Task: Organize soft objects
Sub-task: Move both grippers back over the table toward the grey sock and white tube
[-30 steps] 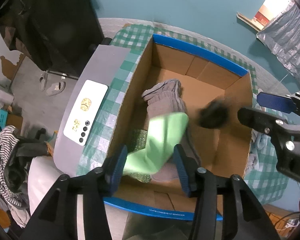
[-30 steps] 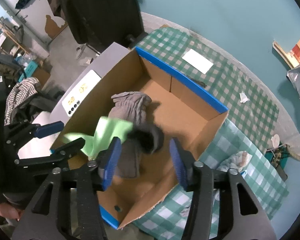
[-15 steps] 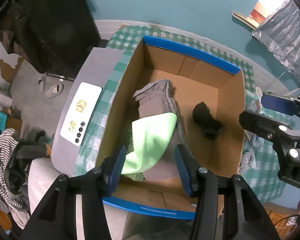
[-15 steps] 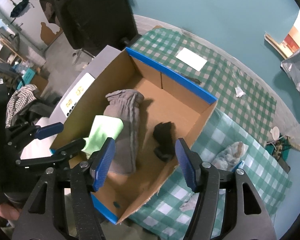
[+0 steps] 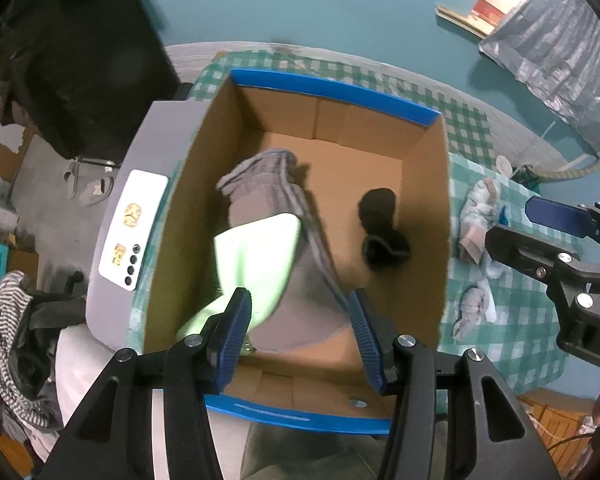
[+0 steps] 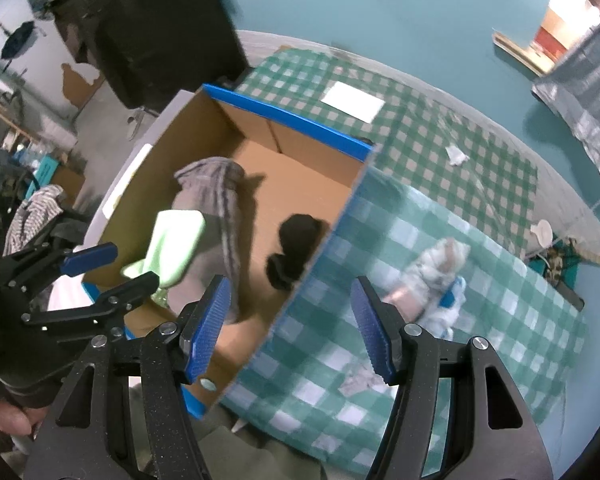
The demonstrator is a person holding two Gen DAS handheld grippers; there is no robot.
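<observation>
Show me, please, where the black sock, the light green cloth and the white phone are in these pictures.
black sock [image 5: 381,236], left wrist view, on its bunched middle.
light green cloth [image 5: 256,260], left wrist view, on its flat upper part.
white phone [image 5: 134,229], left wrist view, on the middle of its back.

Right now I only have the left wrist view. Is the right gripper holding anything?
Observer: No. The right gripper is open with nothing between its pads. It hangs over the right wall of the cardboard box.
Operator: What lies past the box's far, blue-edged rim?
Observer: A white sheet of paper lies flat on the checked tablecloth, apart from the box.
Operator: Anything else out there?
Observer: A small crumpled white scrap sits on the cloth further right, clear of the paper.
</observation>
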